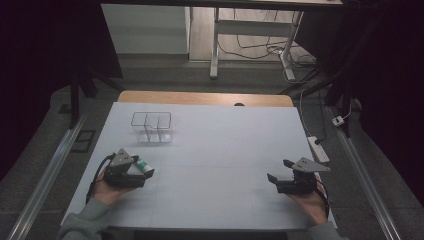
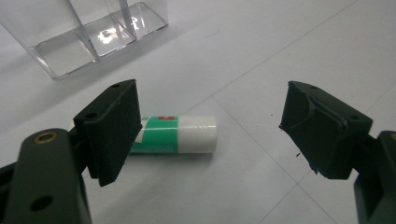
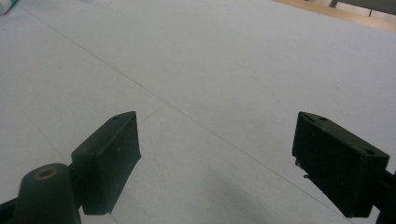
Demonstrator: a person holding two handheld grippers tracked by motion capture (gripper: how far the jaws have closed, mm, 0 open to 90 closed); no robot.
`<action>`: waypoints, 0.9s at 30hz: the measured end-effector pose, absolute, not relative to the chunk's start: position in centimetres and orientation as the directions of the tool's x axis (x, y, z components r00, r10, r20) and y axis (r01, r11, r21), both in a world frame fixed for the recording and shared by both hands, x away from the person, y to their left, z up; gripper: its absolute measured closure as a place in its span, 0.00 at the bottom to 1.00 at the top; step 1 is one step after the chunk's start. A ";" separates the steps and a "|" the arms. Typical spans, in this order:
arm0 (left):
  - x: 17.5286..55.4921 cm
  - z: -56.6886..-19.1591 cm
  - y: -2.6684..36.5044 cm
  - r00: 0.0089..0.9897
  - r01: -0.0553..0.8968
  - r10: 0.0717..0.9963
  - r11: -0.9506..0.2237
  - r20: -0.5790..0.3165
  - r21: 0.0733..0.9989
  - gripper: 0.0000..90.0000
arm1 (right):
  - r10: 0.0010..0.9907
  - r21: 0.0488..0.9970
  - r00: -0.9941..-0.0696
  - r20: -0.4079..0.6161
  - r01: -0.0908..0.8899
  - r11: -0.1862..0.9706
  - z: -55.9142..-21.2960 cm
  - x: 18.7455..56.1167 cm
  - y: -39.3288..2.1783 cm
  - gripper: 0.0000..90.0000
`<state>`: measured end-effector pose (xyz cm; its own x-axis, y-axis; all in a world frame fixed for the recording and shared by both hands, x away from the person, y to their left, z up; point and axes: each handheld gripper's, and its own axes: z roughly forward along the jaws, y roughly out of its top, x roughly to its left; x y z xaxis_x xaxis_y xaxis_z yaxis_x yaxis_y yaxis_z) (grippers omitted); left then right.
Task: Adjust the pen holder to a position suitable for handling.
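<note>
A small green and white tube with a white cap lies on its side on the white table. My left gripper hovers over it with jaws wide apart; the tube's green end is hidden behind the left jaw. From above, the tube pokes out beside the left gripper at the table's left. A clear plastic organiser with compartments stands farther back; the left gripper view has it at the top left. My right gripper rests open at the table's right, with bare table between its jaws.
A white sheet covers the table, with a wooden edge at the far side. A power strip and cables lie on the floor to the right. Desk legs stand beyond the table.
</note>
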<state>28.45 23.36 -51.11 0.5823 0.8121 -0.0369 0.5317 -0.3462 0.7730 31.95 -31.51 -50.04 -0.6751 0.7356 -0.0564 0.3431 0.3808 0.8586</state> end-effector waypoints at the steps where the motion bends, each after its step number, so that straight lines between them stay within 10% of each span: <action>1: 28.5 -51.1 23.4 0.582 0.532 0.812 -0.347 -0.037 0.772 0.21 | 0.735 0.856 -0.675 -0.062 0.343 0.387 -50.0 31.9 -31.5 0.17; 27: 28.5 -50.9 23.2 0.586 0.526 0.810 -0.355 -0.026 0.773 0.22 | 0.706 0.843 -0.706 -0.067 0.338 0.418 -50.3 31.8 -31.0 0.20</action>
<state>28.45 23.23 -50.94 0.5857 0.8101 -0.0264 0.5258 -0.3549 0.7731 31.82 -31.04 -50.31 -0.7055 0.7055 -0.0668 0.3381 0.4179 0.8432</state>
